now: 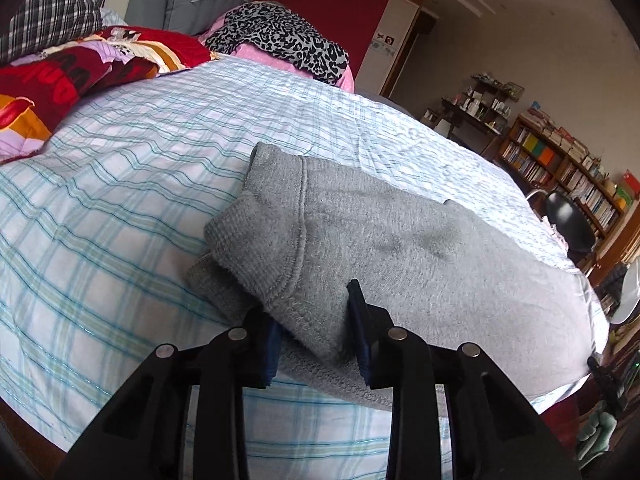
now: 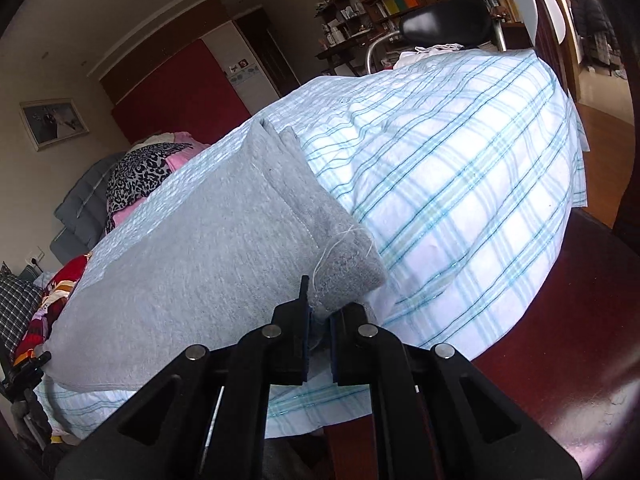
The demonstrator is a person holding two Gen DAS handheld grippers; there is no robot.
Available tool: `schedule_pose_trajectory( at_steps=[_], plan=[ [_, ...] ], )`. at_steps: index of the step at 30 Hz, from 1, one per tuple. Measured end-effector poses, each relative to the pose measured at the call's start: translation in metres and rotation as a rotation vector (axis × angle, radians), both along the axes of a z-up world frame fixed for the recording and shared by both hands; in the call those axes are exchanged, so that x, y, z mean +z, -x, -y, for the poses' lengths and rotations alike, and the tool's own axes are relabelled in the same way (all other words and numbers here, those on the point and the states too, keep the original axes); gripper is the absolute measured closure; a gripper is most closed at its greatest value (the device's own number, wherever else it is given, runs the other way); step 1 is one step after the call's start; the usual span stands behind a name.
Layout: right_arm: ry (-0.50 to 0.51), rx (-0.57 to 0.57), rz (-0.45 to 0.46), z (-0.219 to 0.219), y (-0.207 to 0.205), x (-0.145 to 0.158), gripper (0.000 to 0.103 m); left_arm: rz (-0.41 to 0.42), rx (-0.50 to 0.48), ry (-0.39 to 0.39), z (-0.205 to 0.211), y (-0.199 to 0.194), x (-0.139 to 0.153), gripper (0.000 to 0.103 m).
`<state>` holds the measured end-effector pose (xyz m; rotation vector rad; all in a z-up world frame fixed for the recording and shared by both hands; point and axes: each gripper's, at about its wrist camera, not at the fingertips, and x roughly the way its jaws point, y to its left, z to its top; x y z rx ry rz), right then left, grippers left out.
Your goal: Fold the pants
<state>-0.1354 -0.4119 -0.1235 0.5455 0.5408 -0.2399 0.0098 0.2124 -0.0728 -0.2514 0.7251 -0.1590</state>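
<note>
Grey sweatpants (image 1: 420,248) lie folded over on the blue-checked bedsheet (image 1: 120,208), with a ribbed cuff and a seam at their near left end. My left gripper (image 1: 312,308) is shut on the near hem by that cuff, with cloth bunched between its blue pads. In the right wrist view the sweatpants (image 2: 192,248) stretch away to the left, a loose white thread at their near corner. My right gripper (image 2: 326,304) is shut tight on that corner, just above the sheet (image 2: 460,168).
A red patterned quilt (image 1: 60,80) and a leopard-print cloth (image 1: 280,40) lie at the head of the bed. A bookshelf (image 1: 560,160) and a black chair (image 1: 568,220) stand beyond the far side. The dark red wooden bed frame (image 2: 560,340) runs under the sheet's near edge.
</note>
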Motion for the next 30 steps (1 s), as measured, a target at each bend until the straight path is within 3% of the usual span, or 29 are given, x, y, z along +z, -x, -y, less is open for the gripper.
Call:
schedule_pose_trajectory(
  at_steps=[2, 5, 6, 7, 8, 12, 18, 24, 30],
  plan=[
    [0.032, 0.015, -0.006, -0.001, 0.000, 0.002, 0.095, 0.007, -0.004, -0.058, 0.006, 0.003, 0.002, 0.070],
    [0.064, 0.012, 0.005, 0.002, 0.004, 0.011, 0.074, 0.000, -0.009, -0.081, 0.008, 0.006, 0.004, 0.067],
    [0.080, -0.012, 0.011, 0.004, 0.007, 0.015, 0.063, -0.002, -0.008, -0.074, 0.007, 0.007, 0.006, 0.065],
    [0.096, -0.036, 0.025, 0.007, 0.012, 0.020, 0.060, 0.002, -0.004, -0.070, 0.006, 0.008, 0.008, 0.058],
    [0.105, -0.055, 0.038, 0.011, 0.015, 0.025, 0.060, 0.013, 0.005, -0.080, 0.007, 0.010, 0.012, 0.051],
    [0.146, -0.082, 0.087, 0.022, 0.011, 0.045, 0.060, 0.041, 0.020, -0.117, 0.007, 0.018, 0.025, 0.050],
    [0.200, 0.023, 0.125, 0.017, -0.038, 0.073, 0.060, 0.081, 0.022, -0.154, 0.017, 0.015, 0.042, 0.048],
    [0.181, 0.121, 0.065, 0.027, -0.102, 0.084, 0.060, 0.111, -0.016, -0.200, 0.039, 0.007, 0.054, 0.046],
    [0.099, 0.181, -0.012, 0.047, -0.161, 0.081, 0.052, 0.117, -0.031, -0.203, 0.049, -0.002, 0.059, 0.040]
  ],
)
